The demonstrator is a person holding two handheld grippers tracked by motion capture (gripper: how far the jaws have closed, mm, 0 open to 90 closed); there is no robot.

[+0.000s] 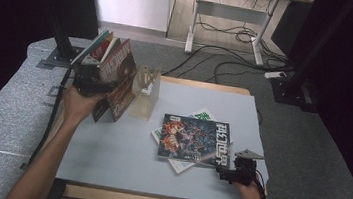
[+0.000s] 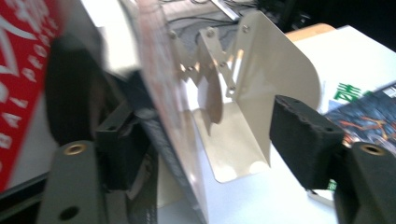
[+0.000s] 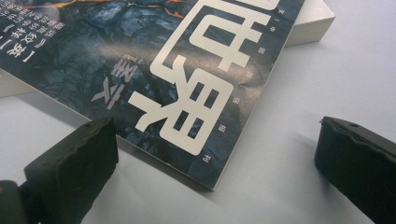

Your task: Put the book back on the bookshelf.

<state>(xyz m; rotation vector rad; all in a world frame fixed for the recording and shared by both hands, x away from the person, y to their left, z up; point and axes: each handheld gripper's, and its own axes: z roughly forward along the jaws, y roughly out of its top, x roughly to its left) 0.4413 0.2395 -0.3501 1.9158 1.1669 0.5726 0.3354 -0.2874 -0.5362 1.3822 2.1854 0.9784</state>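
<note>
At the far left corner of the desk (image 1: 108, 147), the left gripper (image 1: 90, 85) sits among a few books (image 1: 112, 72) standing on edge beside a cream metal bookend (image 1: 146, 93). In the left gripper view its jaws stand spread, with a book's cover (image 2: 163, 93) rising between them; the left pad (image 2: 122, 151) lies close against the book, though blur and the cover itself hide whether it touches, and the right pad (image 2: 303, 137) stands clear of everything. The red book (image 2: 21, 70) at the left of that view is cut off by the frame.

Near the right front corner of the desk, the right gripper (image 1: 236, 172) rests low, just beside the corner of a dark-covered magazine (image 1: 195, 139) that lies flat on top of a white and green book (image 1: 202, 116) (mostly covered, so its title is hard to make out). In the right gripper view the jaws are wide apart, the magazine's corner (image 3: 187, 84) reaching into the gap without touching either pad.
</note>
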